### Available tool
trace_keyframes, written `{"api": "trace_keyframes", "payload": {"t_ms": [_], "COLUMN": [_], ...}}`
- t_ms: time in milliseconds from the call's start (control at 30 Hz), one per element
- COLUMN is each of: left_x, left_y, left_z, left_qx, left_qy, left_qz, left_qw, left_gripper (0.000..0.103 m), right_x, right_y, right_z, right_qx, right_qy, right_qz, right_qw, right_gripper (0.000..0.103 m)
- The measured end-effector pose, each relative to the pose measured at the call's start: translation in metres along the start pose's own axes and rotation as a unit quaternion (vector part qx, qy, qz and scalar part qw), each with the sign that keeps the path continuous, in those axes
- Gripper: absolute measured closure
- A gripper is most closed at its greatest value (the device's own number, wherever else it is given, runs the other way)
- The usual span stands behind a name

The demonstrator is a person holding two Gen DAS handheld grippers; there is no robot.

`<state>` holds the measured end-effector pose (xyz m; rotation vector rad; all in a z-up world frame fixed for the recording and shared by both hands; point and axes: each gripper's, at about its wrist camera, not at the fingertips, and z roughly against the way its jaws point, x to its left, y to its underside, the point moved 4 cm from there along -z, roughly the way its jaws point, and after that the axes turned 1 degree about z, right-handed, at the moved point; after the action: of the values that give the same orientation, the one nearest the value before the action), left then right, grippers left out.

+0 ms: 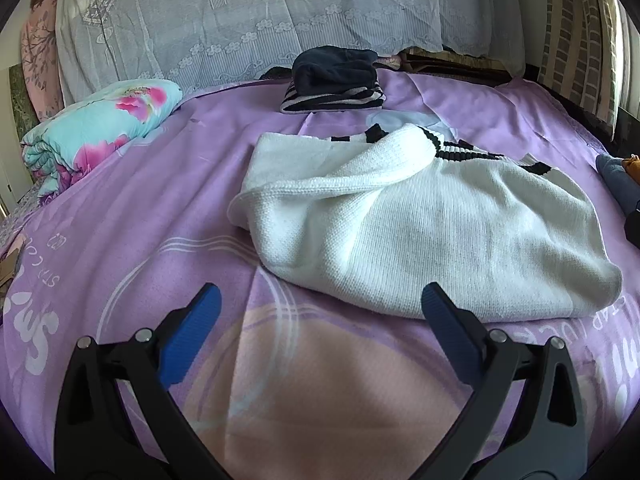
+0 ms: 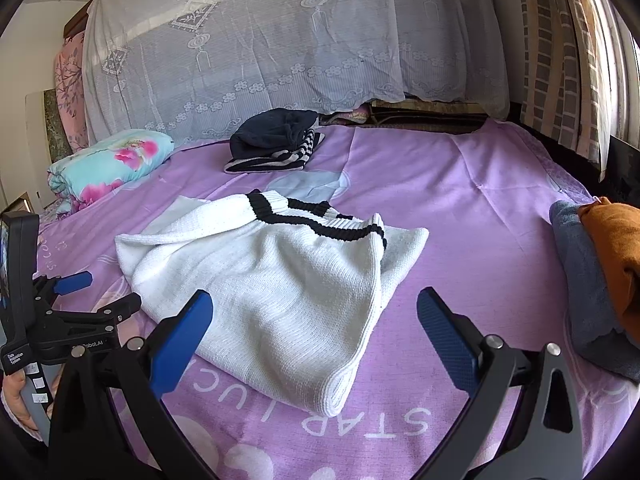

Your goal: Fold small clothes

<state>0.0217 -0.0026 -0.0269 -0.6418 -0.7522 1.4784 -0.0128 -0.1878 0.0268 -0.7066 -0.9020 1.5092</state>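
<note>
A white knit sweater (image 1: 420, 224) with black stripes at its hem lies folded into a loose bundle on the purple bedsheet (image 1: 160, 200). In the right wrist view the same sweater (image 2: 280, 280) sits just ahead of my right gripper (image 2: 316, 312), which is open and holds nothing. My left gripper (image 1: 320, 304) is also open and empty, hovering just short of the sweater's near edge. The left gripper (image 2: 76, 292) shows at the left edge of the right wrist view, held by a hand.
A stack of dark and striped folded clothes (image 1: 334, 80) sits further back on the bed. A floral rolled quilt (image 1: 96, 128) lies at the left. Grey and orange clothes (image 2: 600, 276) are piled at the right. A lace-covered mound (image 2: 280, 48) rises behind the bed.
</note>
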Motion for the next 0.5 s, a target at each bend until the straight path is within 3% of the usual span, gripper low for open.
{"api": "trace_keyframes", "payload": {"t_ms": [500], "left_x": [0.0000], "left_y": [-0.0002], "left_z": [0.0002], "left_qx": [0.000], "left_qy": [0.000], "left_qz": [0.000], "left_qw": [1.0000], "left_gripper": [0.002], "right_x": [-0.0016], "right_y": [-0.0005], "right_z": [0.0009], "right_qx": [0.000], "right_qy": [0.000], "right_qz": [-0.003], "right_qw": [1.000], "right_gripper": [0.001]}}
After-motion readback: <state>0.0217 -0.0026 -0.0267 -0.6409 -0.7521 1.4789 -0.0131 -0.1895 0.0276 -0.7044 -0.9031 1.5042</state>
